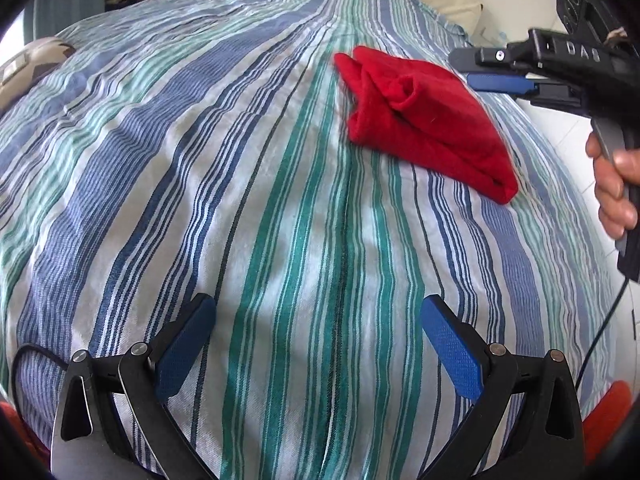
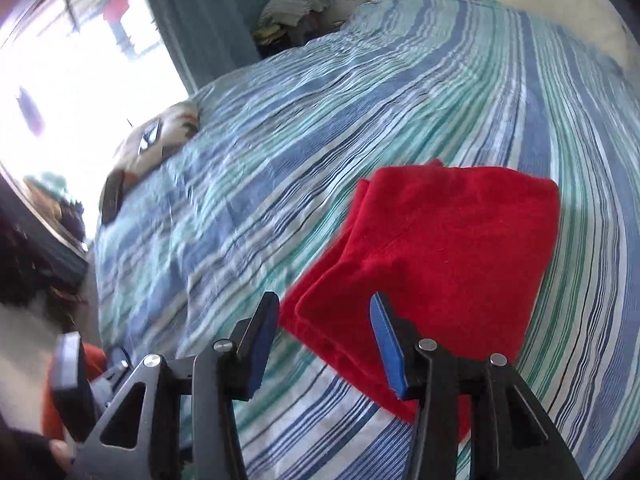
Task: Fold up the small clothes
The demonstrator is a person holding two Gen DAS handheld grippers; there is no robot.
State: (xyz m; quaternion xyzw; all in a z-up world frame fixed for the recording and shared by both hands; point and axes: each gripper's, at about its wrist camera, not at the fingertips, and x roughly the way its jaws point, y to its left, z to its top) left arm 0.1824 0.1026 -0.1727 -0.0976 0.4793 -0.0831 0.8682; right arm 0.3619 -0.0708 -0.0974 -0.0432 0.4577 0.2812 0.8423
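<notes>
The left hand-held gripper (image 1: 318, 344) stands wide and empty at the bottom of its frame, over bare striped bedspread (image 1: 240, 200), probably waiting its turn. The right hand-held gripper (image 2: 326, 340) is partly open with nothing pinched, its pads apart above the near edge of the folded red garment (image 2: 440, 264). That garment lies flat on the bed, right of centre, looking finished and released. A patterned pillow (image 2: 156, 148) sits at the left edge
</notes>
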